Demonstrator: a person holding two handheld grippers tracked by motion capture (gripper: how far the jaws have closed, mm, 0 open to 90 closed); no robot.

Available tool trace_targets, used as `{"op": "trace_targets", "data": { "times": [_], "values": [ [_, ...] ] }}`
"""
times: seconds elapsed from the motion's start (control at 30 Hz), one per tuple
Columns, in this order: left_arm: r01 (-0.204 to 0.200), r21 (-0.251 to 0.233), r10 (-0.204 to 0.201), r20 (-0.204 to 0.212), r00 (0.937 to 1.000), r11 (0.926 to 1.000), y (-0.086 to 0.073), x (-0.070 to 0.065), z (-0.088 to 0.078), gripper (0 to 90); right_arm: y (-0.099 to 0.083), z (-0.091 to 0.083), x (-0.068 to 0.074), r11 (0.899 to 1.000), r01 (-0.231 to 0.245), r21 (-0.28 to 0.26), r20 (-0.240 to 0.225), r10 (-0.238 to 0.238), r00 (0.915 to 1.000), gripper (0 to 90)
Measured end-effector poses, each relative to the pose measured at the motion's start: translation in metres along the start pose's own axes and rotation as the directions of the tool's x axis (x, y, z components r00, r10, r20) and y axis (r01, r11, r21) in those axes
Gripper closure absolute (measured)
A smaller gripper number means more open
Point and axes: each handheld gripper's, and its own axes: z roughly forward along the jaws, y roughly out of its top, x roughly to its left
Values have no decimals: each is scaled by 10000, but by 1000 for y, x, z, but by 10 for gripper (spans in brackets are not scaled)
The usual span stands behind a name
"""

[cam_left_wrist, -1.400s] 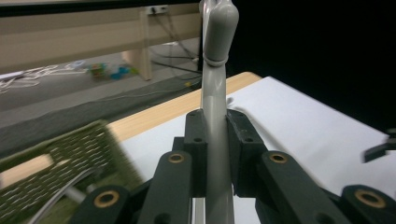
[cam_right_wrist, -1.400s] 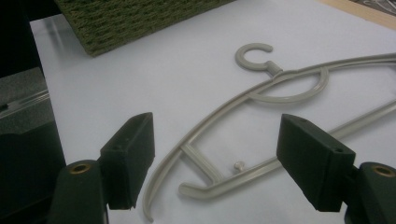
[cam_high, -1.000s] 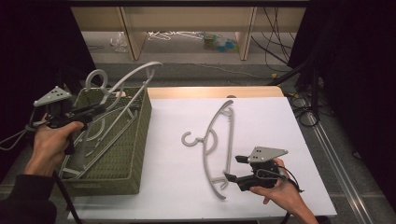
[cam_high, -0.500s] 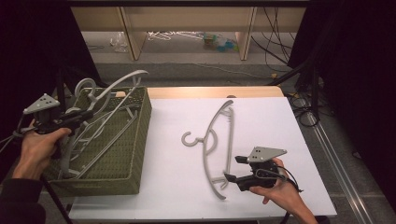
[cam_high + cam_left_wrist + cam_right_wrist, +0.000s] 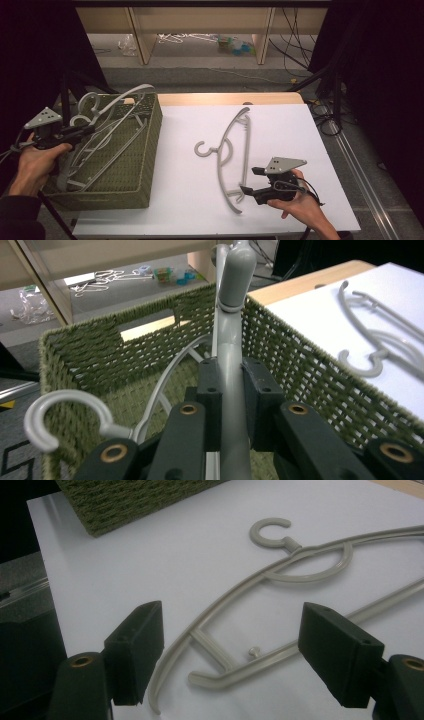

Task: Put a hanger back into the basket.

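Note:
A grey plastic hanger point(image 5: 232, 150) lies flat on the white table top point(image 5: 300, 130), hook pointing left. My right gripper point(image 5: 251, 181) stands open at its near end, its jaws either side of the hanger's point(image 5: 300, 555) lower tip in the right gripper point(image 5: 235, 650) view. My left gripper point(image 5: 87, 131) is over the green woven basket point(image 5: 135, 175), shut on the arm of another grey hanger point(image 5: 125, 95). That hanger point(image 5: 235, 270) slants up past the basket's rim point(image 5: 310, 370) from the left gripper point(image 5: 231, 390).
Several more grey hangers lie in the basket, one with its hook point(image 5: 60, 415) near my left jaws. A wooden shelf unit point(image 5: 200, 20) stands beyond the table, with clutter on the floor under it. Cables and dark stands point(image 5: 335, 100) run along the right.
My left gripper has drawn back to the left with its hanger, whose raised end has sunk closer to the basket rim. The right gripper and the hanger on the table have not moved.

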Motion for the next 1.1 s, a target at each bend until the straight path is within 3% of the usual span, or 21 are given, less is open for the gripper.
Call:
{"op": "trace_targets", "data": {
  "times": [0.17, 0.57, 0.87, 1.1],
  "values": [
    [0, 267, 2, -87, 10000, 9996, -9, 6, -3, 791, 0, -1, 0, 10000, 44, -4, 8, -44, 10000, 274],
    [-103, 930, 67, 390, 9992, 9956, -23, 4, 7, 791, 0, 1, 0, 10000, 49, 62, -8, -49, 10000, 274],
    [543, 1324, -623, 574, 9964, 9897, -36, 4, 24, 790, -1, 1, 0, 10000, 32, 84, -16, -32, 10000, 274],
    [1223, 1924, -1313, 348, 9907, 9737, -42, 10, 34, 788, 0, 0, 0, 9999, 48, 120, -71, -47, 10000, 274]
  ]
}}
